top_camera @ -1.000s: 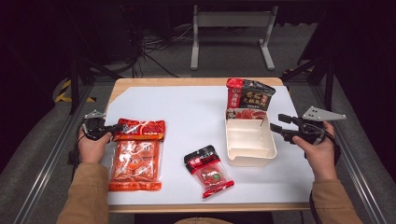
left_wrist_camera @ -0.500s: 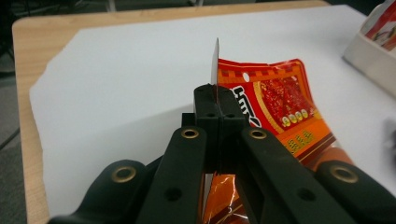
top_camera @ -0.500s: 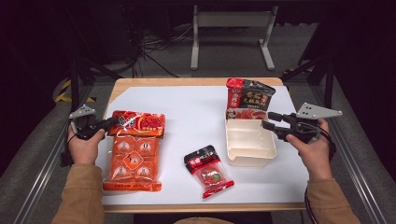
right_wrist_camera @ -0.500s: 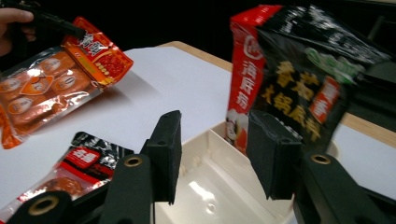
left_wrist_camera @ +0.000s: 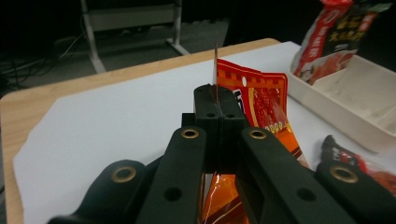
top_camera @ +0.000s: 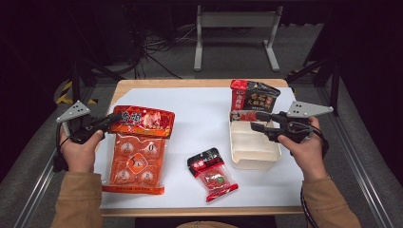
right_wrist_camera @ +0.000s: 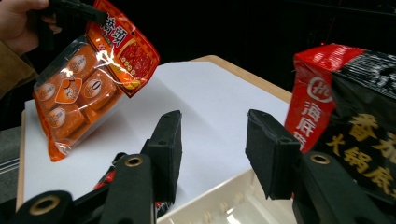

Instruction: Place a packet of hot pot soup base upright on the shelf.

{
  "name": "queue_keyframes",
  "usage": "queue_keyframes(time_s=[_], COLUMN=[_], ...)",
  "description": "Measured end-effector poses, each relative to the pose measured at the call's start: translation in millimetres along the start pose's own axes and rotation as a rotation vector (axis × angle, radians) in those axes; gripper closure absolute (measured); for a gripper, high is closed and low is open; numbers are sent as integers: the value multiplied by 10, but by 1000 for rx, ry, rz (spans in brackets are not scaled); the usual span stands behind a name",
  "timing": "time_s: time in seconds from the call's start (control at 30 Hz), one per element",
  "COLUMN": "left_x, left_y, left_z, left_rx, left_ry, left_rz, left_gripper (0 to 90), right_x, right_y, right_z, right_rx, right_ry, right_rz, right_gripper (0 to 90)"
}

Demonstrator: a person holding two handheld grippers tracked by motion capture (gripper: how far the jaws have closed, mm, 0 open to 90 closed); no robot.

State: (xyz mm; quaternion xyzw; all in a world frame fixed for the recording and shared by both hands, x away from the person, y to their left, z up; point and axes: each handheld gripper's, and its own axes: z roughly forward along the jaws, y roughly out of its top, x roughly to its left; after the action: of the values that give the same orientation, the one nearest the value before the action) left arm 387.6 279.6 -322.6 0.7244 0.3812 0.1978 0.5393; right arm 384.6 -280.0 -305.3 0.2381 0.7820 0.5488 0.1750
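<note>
Gripping: the left claw (top_camera: 110,120) is clamped on the top edge of the orange snack bag (top_camera: 138,149); in the left gripper view the jaws meet on the thin bag edge (left_wrist_camera: 216,70).
Orange bag position: on the left part of the table (top_camera: 199,85), its upper end raised at the claw, its lower end down on the white sheet (top_camera: 199,123); in the right gripper view it hangs tilted from the left claw (right_wrist_camera: 79,9), the bag (right_wrist_camera: 88,79) slanting down toward the sheet.
Left hand: the hand (top_camera: 81,152) holds the claw near the table's left edge.
Right claw: the right claw (top_camera: 254,121) stands partly open with nothing between the jaws; the jaws have just been closing somewhat. In the right gripper view the gap (right_wrist_camera: 212,144) shows bare white sheet.
Right claw position: over the near end of the white tray (top_camera: 252,159), at its upper left corner.
Dark packet: the red-and-black packet (top_camera: 252,97) stands leaning in the far end of the tray, just beside the right claw.
Small pouch: the red pouch (top_camera: 212,173) lies flat on the sheet between bag and tray, touching neither.
</note>
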Motion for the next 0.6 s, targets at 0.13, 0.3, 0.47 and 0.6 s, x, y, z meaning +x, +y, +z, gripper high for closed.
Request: queue_keyframes(time_s=[0.13,0.3,0.47,0.6], left_x=[-222,-392,-552,-654], left_y=[131,213,279,316], left_z=[-91,-144,-189,-226], left_rx=[-32,-70,-87,-99], left_ry=[-38,-105,-154,-187], left_rz=[64,116,178,213], left_gripper=[900,900,900,900], right_x=[46,85,147,205], right_y=[36,59,79,86], right_z=[57,91,151,226], right_rx=[-2,-7,-8,-8], right_ry=[31,50,77,107], right_rz=[-5,-13,-24,-30], right_gripper=[560,559,555,551])
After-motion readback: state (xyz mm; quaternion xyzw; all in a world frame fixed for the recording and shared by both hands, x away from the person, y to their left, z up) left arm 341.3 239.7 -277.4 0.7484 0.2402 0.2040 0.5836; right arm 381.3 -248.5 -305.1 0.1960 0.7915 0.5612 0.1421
